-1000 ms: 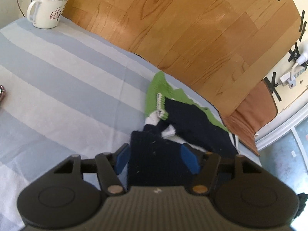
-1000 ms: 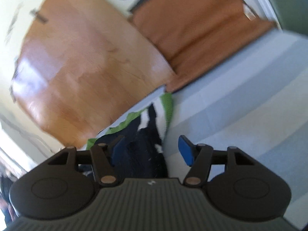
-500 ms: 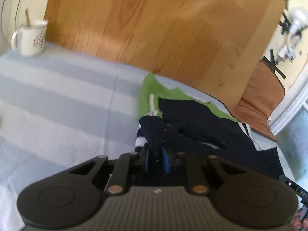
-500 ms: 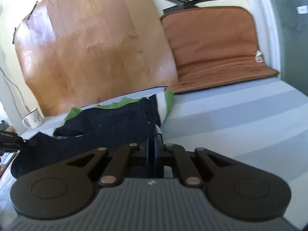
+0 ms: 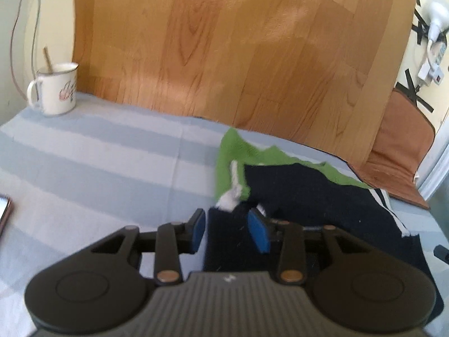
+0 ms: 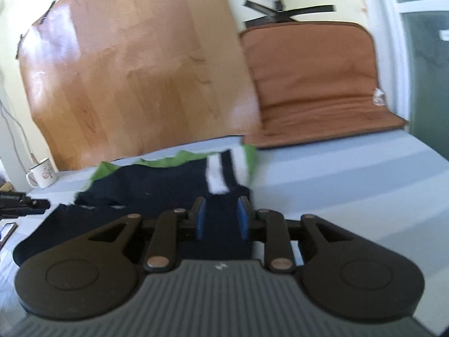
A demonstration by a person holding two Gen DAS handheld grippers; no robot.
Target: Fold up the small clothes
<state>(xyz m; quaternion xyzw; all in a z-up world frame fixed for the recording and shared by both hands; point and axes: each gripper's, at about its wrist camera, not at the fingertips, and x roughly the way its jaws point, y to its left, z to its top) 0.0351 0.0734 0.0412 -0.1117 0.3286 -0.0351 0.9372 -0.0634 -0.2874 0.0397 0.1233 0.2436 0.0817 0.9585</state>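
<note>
Step in hand: while both tongs are letting go, the folded near edge of the dark garment is settling back onto the striped cloth, so the fold seems to be just finishing.
Garment (image 5: 308, 196): a navy knitted piece with green and white trim is lying on the blue-and-white striped surface (image 5: 98, 168), its far edge near the wood-grain board (image 5: 224, 56) leaning at the back.
Left tongs (image 5: 228, 231): the jaws are opening; navy fabric is sitting between the blue pads, which appear to be standing off it, so the grip looks released.
Right tongs (image 6: 221, 217): the jaws are opening too; a navy fold is lying between the pads, which are very close to its sides, though they seem to be no longer pinching.
Doing it well: I judge that both sides should be freed evenly and drawn straight back, low, so the knit is not catching on a pad and dragging the fold open.
Left view only: the bunched green corner with a white cord (image 5: 234, 178) is showing here, plus the edge of a phone (image 5: 4, 213).
Right view only: the white band (image 6: 216, 174) across the garment's right end, the brown cushion (image 6: 314, 84), and the other tool's dark tip at the far left.
Both views: an enamel mug (image 5: 57, 90) is standing well apart from the garment.
</note>
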